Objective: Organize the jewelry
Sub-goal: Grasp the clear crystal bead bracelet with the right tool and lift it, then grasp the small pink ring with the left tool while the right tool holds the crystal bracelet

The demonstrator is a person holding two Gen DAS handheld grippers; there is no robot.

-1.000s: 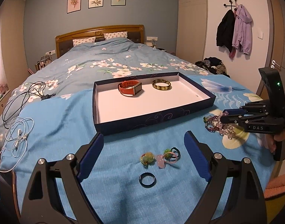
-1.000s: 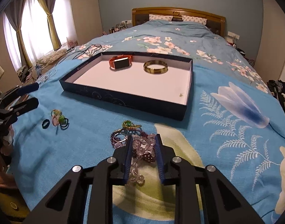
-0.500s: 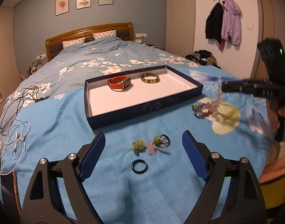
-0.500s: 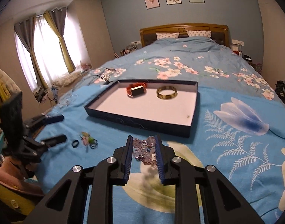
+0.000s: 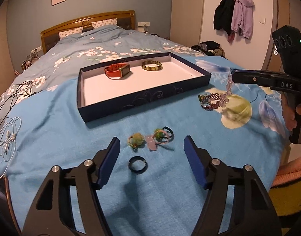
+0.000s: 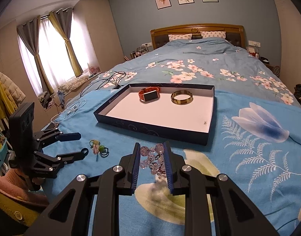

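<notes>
Right gripper [image 6: 151,158] fingers clenched on clear-bead bracelet [image 6: 153,160], lifted off blue bedspread [image 6: 239,177], short of navy tray [image 6: 150,130]. Beads dangling below fingers in left wrist view, lower end near or touching beaded bracelet pile [image 5: 211,101] on bed; cannot tell which. Left gripper [image 5: 150,149] fingers released, just been closing, nothing pinched; black ring [image 5: 138,164] lying between them on bed, not touched. Green-pompom hair ties [image 5: 150,138] just beyond ring. Orange watch [image 5: 117,71] and gold bangle [image 5: 152,66] already in tray.

Handling judgement: bead bracelet light, floppy, probably elastic-strung; smooth round beads likely slippery, may snag pile. Mid-strand pinch fine, slow lift. Ring small, stiff, flat on soft fabric; hard to get under, best taken across outer rim, fingers pressed into bedding. Hair ties soft, compressible, easy at pompom.
</notes>
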